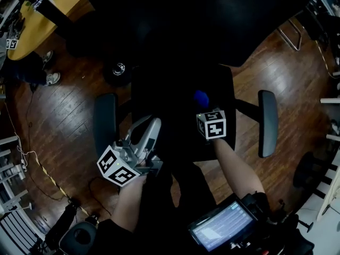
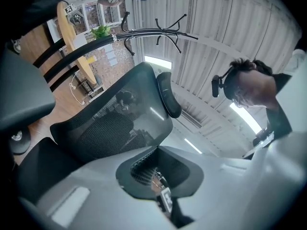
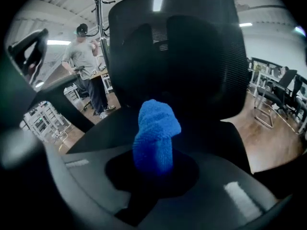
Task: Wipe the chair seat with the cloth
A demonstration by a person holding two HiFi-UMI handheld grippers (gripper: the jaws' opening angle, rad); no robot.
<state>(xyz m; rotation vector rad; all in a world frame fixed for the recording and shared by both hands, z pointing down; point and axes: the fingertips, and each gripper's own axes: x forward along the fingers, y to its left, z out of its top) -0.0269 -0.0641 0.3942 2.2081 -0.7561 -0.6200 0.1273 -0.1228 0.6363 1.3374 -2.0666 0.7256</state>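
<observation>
A black office chair fills the middle of the head view, its seat (image 1: 175, 102) between two armrests (image 1: 105, 122) (image 1: 268, 122). My right gripper (image 1: 204, 109) hovers over the seat, shut on a bunched blue cloth (image 1: 201, 97). In the right gripper view the cloth (image 3: 156, 135) sticks up from the closed jaws of the right gripper (image 3: 156, 164), in front of the seat (image 3: 108, 128) and mesh backrest (image 3: 177, 47). My left gripper (image 1: 150, 126) is at the seat's front left, tilted and shut on nothing. The left gripper view shows the left gripper (image 2: 158, 178) and the backrest (image 2: 110, 128).
A yellow table (image 1: 32, 20) stands at the far left on the wood floor, with a cable (image 1: 37, 163) running along it. A screen device (image 1: 223, 227) hangs at my waist. A person (image 3: 88, 66), a coat rack (image 3: 98, 4) and other chairs (image 3: 278, 90) stand beyond.
</observation>
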